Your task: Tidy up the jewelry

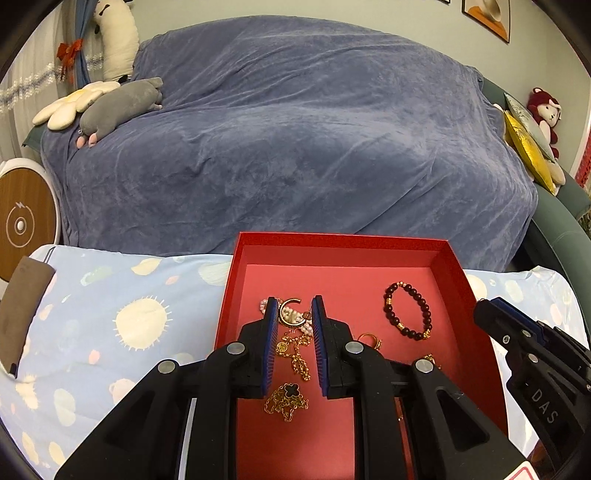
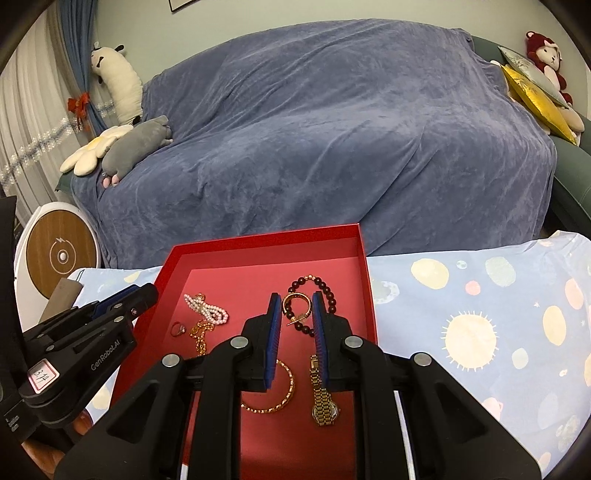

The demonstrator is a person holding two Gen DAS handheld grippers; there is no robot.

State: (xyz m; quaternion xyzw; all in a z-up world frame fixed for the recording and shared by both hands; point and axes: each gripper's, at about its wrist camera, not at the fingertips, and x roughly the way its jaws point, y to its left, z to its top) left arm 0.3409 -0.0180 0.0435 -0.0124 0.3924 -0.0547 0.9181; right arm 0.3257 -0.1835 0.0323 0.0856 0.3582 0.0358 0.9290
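Blue-draped sofa point(image 1: 295, 129), pale wall point(image 1: 332, 14) — plush toys point(image 2: 118, 85); striped curtain point(image 2: 33, 110)

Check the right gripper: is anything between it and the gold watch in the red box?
Nothing visible does. The right gripper hovers above the red box, and the gold watch lies uncovered on the box floor beside a gold chain bracelet, not under it.
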